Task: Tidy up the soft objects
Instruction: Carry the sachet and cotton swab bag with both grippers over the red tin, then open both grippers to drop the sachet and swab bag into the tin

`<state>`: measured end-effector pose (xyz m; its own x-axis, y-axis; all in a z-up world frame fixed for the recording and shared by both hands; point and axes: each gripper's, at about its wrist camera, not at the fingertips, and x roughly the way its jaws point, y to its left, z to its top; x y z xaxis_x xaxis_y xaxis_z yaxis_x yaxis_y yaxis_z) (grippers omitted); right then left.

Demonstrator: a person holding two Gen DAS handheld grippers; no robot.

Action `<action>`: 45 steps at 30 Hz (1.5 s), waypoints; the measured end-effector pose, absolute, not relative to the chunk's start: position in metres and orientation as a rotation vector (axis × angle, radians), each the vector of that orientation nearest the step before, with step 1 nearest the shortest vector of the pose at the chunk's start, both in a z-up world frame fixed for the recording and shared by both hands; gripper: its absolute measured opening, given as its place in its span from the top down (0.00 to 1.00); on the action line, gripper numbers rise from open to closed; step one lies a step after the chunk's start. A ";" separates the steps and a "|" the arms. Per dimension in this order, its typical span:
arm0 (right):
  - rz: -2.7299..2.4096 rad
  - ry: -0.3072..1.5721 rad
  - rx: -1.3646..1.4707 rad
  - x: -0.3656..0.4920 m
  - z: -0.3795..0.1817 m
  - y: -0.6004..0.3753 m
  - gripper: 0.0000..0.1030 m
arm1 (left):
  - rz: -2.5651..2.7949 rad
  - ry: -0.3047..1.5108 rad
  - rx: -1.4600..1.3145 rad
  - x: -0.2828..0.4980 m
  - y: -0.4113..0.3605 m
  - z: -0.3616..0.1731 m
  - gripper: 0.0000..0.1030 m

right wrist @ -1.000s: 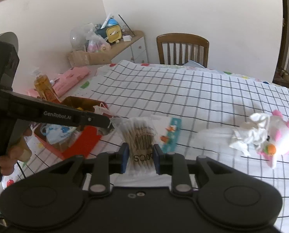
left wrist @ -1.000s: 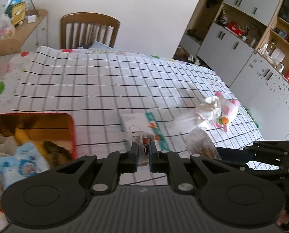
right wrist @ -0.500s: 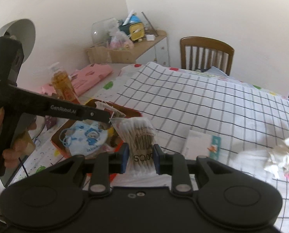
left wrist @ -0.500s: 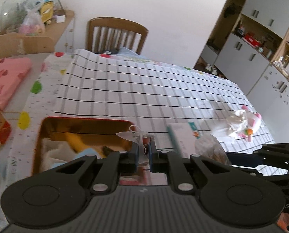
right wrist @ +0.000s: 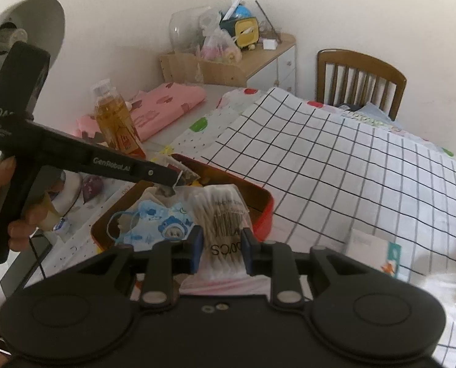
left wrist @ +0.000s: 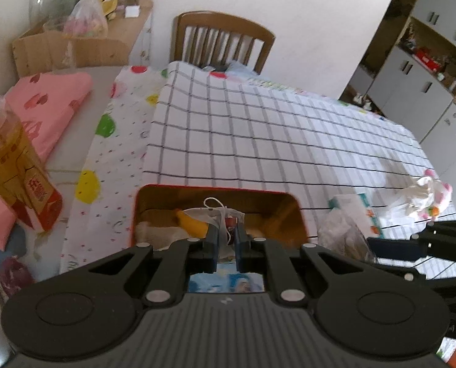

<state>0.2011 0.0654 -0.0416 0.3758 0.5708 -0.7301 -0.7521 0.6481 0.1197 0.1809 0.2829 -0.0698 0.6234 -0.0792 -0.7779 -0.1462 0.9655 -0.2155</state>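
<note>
Plush toy [left wrist: 433, 197] blurred, half under white cloth; tin [right wrist: 266, 211] near wall behind right gripper [right wrist: 222, 253] (contents partly hidden).

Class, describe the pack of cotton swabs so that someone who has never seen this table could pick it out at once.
Find the red tin at the near edge of the checked tablecloth. Just above it, the right gripper pinches a clear pack of cotton swabs: white-tipped sticks in a bundle, unlike the blue cartoon face mask beside it.

I see a red tin [right wrist: 263, 211] with a gold inside, a white cloth [left wrist: 274, 135] gridded in black, a pink pillow [left wrist: 48, 104] with darker hearts, and a blue cartoon-print mask [right wrist: 163, 225].
</note>
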 end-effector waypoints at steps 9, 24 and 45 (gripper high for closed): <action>0.840 0.902 -0.271 0.231 -0.068 0.102 0.75 | 0.089 0.948 -0.256 0.199 0.306 -0.089 0.90; 0.838 0.889 -0.378 0.243 -0.089 0.139 0.75 | 0.028 1.015 -0.228 0.226 0.294 -0.115 0.90; 0.866 0.889 -0.188 0.227 -0.060 0.070 0.52 | 0.038 1.009 -0.145 0.216 0.277 -0.114 0.34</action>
